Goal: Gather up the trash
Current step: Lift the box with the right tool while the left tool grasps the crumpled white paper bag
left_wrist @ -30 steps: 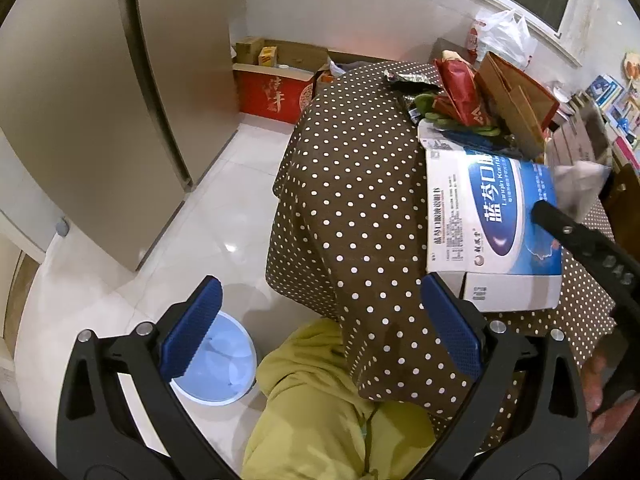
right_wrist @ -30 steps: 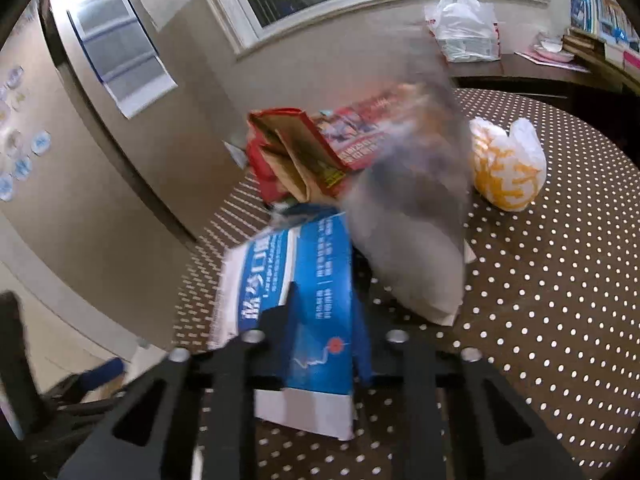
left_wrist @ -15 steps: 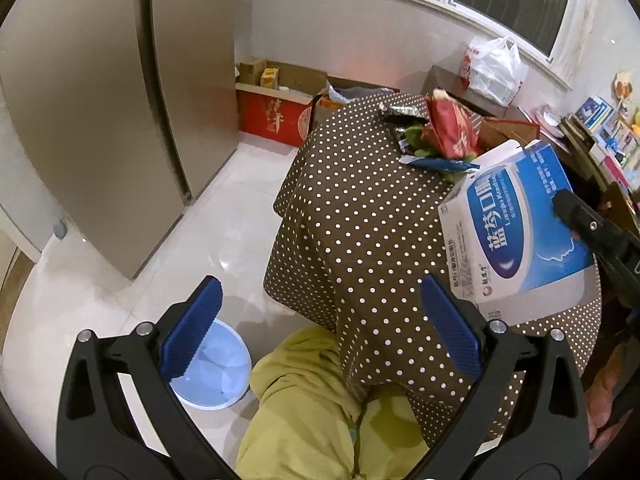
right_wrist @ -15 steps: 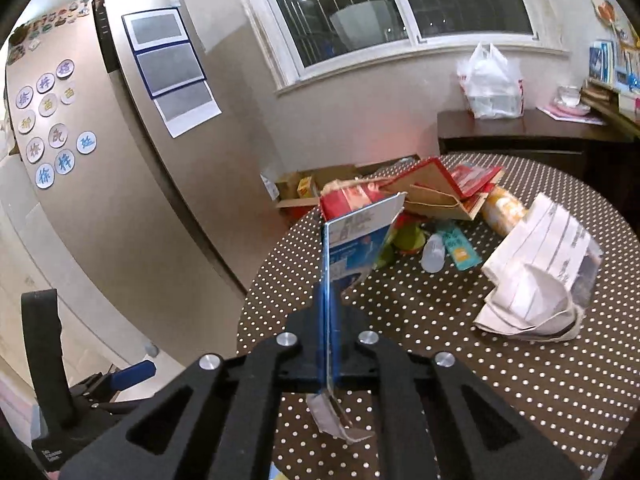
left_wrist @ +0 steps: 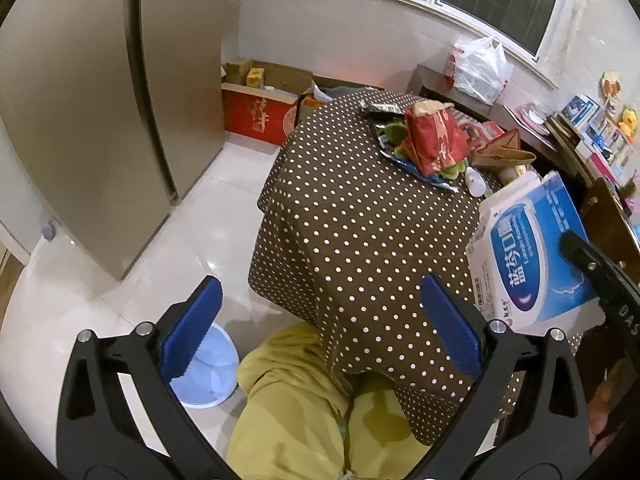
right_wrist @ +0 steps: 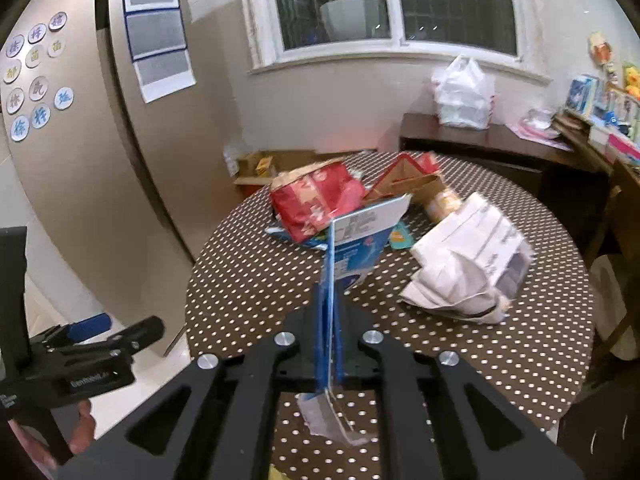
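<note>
Down by the person's yellow-green trouser legs (left_wrist: 296, 412), a pale blue waste bin (left_wrist: 208, 372) stands on the white tile floor (left_wrist: 192, 240), just beside the hanging edge of the tablecloth; what lies inside I cannot make out. The left gripper (left_wrist: 320, 320) hangs over that gap with its blue pads (left_wrist: 448, 328) spread wide and nothing between them. The right gripper (right_wrist: 330, 344) is pressed together on a flattened blue-and-white medicine box (left_wrist: 528, 252), held edge-on and lifted clear above the near right part of the round table (right_wrist: 248, 280) in its brown polka-dot cloth. The near half of the tabletop is bare cloth; a crumpled white paper wad (right_wrist: 468, 260) lies to the right, and farther back a red snack bag (right_wrist: 316, 200) and a brown paper bag (right_wrist: 412, 184) sit among wrappers. Open floor runs left of the table toward the tall beige cabinet (left_wrist: 80, 120). Beyond, a red carton (left_wrist: 260, 114) sits against the wall, and a white plastic bag (right_wrist: 464, 96) rests on the dark sideboard (right_wrist: 500, 148) under the window.
</note>
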`<state>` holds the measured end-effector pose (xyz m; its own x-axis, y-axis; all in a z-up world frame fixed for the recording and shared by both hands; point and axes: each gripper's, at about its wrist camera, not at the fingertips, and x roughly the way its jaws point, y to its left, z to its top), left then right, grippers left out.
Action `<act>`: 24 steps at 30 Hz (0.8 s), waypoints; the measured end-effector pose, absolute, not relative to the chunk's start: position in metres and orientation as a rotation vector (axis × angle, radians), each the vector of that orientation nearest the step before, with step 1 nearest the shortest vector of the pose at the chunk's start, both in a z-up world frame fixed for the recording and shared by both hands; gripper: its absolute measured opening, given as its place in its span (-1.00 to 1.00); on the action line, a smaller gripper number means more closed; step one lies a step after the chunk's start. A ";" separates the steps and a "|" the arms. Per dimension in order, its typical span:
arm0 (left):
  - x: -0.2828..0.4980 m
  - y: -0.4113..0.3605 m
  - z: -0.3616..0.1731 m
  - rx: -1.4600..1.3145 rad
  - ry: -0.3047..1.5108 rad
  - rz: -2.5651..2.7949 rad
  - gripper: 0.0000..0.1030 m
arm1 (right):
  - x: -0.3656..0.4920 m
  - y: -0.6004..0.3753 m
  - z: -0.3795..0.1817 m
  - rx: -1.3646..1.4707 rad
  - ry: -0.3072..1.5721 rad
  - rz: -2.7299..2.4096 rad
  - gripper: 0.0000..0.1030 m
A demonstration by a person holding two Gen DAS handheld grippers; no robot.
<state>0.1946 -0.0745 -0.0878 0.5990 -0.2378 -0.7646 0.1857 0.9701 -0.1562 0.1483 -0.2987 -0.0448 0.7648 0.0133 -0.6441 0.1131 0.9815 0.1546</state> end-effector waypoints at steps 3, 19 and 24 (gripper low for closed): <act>0.196 -0.075 -0.089 -0.064 0.899 -0.246 0.88 | 0.166 -0.288 -0.063 0.171 0.763 -0.039 -0.77; 0.190 -0.124 -0.077 -0.028 0.874 -0.409 0.88 | 0.113 -0.342 -0.030 0.262 0.612 -0.140 -0.88; 0.185 -0.172 -0.071 0.042 0.838 -0.539 0.88 | 0.095 -0.370 -0.025 0.279 0.584 -0.223 -0.88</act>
<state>0.1850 -0.1722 -0.0715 0.5434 -0.4380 -0.7161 0.4702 0.8655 -0.1726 0.0951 -0.3696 -0.0255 0.8119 -0.1279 -0.5697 0.2846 0.9387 0.1948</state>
